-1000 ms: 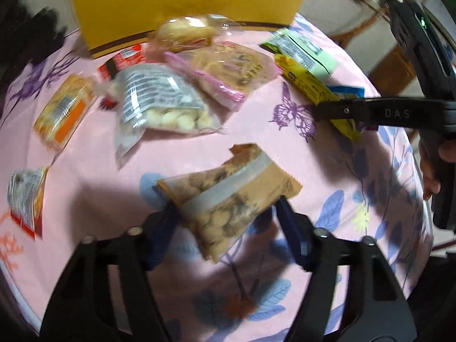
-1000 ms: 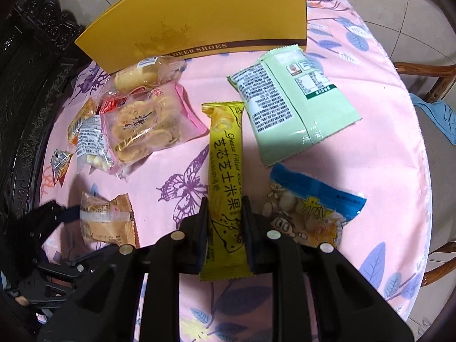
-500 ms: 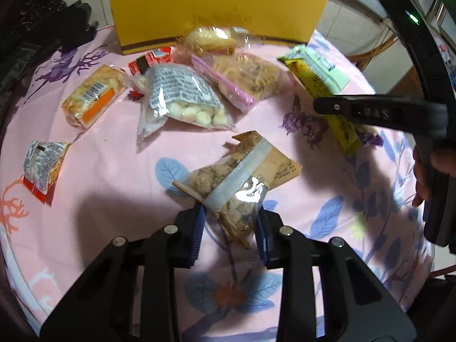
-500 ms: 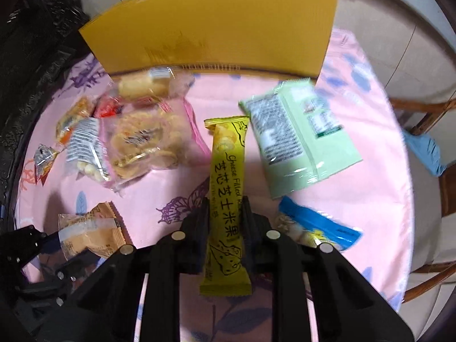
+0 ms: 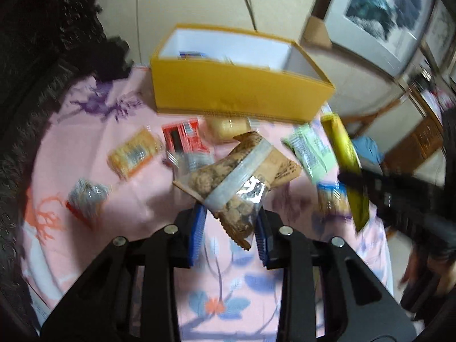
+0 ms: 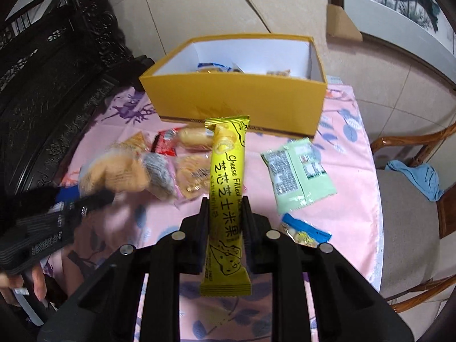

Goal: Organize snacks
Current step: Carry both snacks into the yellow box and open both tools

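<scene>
Left gripper (image 5: 229,229): fingers clamped on brown cookie pack (image 5: 236,182), now lifted clear of the pink worktop (image 5: 85,131). Right gripper (image 6: 225,213): fingers closed on yellow cheese stick (image 6: 226,188), likewise raised. Yellow box (image 6: 236,99) interior newly visible, snacks inside.

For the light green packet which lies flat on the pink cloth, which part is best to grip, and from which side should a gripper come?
Probably one short sealed end of the light green packet, approached from above with the fingers tilted down. It lies flat on the tablecloth, so its broad face offers no hold, while the thin crimped edge can slip between the fingers. The nearer end seems easiest, though a blue packet lies close by.
</scene>
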Demonstrator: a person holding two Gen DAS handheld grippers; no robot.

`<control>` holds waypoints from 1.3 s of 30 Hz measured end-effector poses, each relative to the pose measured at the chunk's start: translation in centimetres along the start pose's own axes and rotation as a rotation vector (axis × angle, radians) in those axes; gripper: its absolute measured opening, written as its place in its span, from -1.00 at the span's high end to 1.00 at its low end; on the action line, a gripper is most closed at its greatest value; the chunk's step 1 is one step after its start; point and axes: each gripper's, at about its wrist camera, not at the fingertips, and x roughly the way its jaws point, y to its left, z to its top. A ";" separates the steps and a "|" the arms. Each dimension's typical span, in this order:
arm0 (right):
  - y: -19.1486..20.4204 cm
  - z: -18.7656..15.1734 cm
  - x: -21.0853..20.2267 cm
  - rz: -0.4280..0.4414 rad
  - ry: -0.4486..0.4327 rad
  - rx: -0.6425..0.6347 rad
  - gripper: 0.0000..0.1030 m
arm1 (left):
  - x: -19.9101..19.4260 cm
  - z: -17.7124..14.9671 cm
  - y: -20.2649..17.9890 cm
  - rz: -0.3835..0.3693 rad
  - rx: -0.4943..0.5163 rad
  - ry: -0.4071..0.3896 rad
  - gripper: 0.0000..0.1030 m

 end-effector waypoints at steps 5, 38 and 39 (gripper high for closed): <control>-0.3 3.1 -0.2 0.001 -0.029 0.004 0.59 | 0.1 6.6 -0.5 0.010 -0.045 -0.069 0.40; -7.6 7.5 3.4 -0.093 -0.037 -0.013 -0.49 | 3.8 12.9 5.0 0.036 -0.177 -0.055 -0.82; -8.1 6.3 4.1 -0.102 -0.012 -0.008 -0.49 | 3.9 11.3 5.2 0.024 -0.196 -0.027 -0.82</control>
